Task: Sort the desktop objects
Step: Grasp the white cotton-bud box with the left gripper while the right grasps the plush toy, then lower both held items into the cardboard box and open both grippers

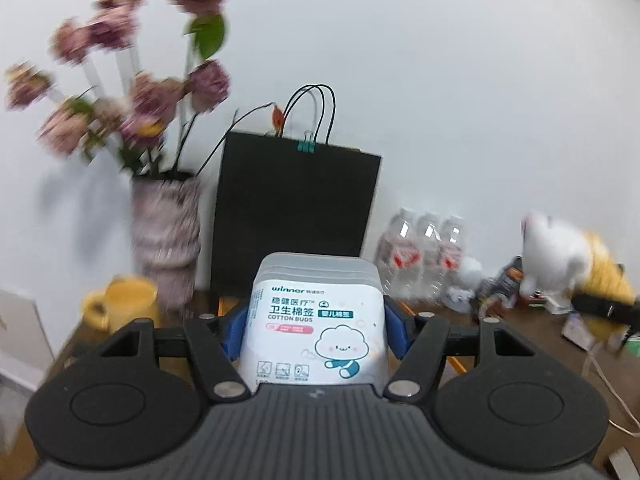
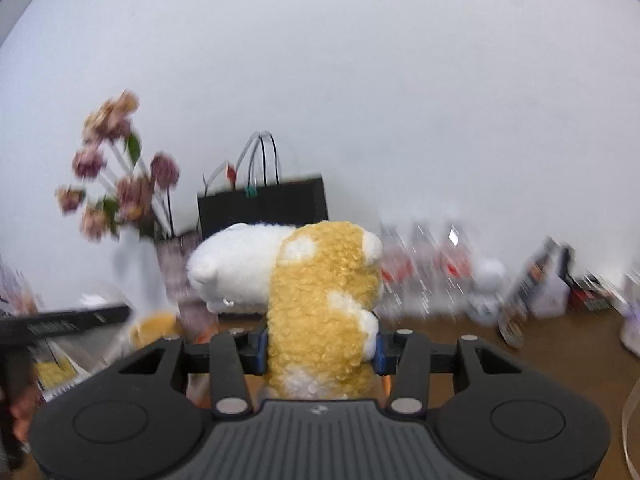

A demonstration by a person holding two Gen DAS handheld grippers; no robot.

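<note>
My left gripper (image 1: pixel 316 332) is shut on a white cotton buds box (image 1: pixel 316 320) with a cloud cartoon on its label, held upright above the wooden desk (image 1: pixel 532 344). My right gripper (image 2: pixel 320 348) is shut on a yellow and white plush toy (image 2: pixel 320 292), held up above the desk (image 2: pixel 520 344). The same plush toy shows blurred at the right of the left wrist view (image 1: pixel 560 260), with the other gripper's black body under it.
At the back wall stand a vase of pink flowers (image 1: pixel 166 236), a black paper bag (image 1: pixel 294 216), a yellow mug (image 1: pixel 124 304), clear water bottles (image 1: pixel 424 252) and small clutter (image 1: pixel 496 284). A white cable (image 1: pixel 612 392) lies at the right.
</note>
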